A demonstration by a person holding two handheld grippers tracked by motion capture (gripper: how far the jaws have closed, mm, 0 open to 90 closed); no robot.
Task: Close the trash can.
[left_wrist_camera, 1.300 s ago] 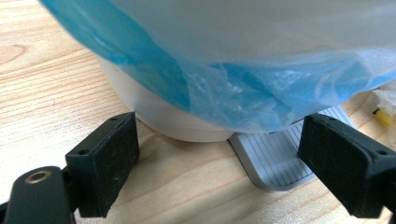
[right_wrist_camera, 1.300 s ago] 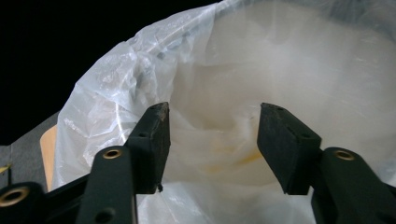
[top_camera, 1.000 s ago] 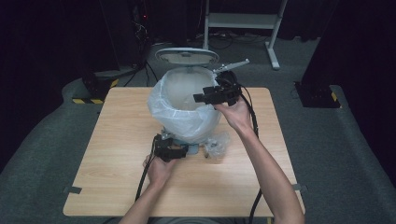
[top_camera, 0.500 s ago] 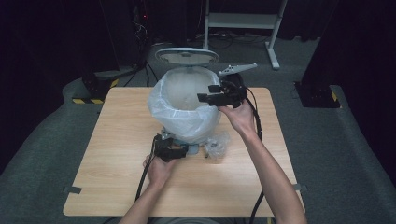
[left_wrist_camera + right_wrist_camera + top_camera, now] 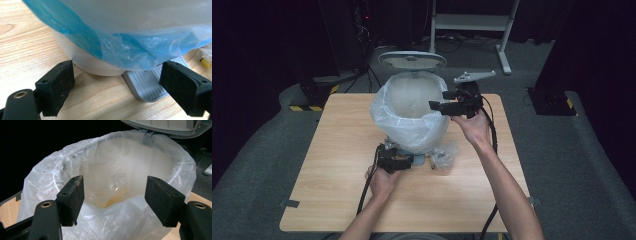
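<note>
High view: a pedal bin (image 5: pixel 412 112) lined with a thin plastic bag (image 5: pixel 384 117) stands at the counter's (image 5: pixel 337 165) twelve o'clock, lid up. The right claw (image 5: pixel 436 105) hovers over the rim at three o'clock, its jaws just opening, nothing between them.

Left gripper view: the left claw (image 5: pixel 120 85) gapes by the pedal (image 5: pixel 147 83).

Right gripper view: the bag is flimsy and slippery; pinch its folded rim.

Crumpled clear wrapper (image 5: pixel 443 159) on wooden table (image 5: pixel 327 165)

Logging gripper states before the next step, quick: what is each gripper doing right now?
Left gripper: open, holding nothing, at the bin's pedal.
Right gripper: open, just been opening, empty above the bag-lined bin.
</note>
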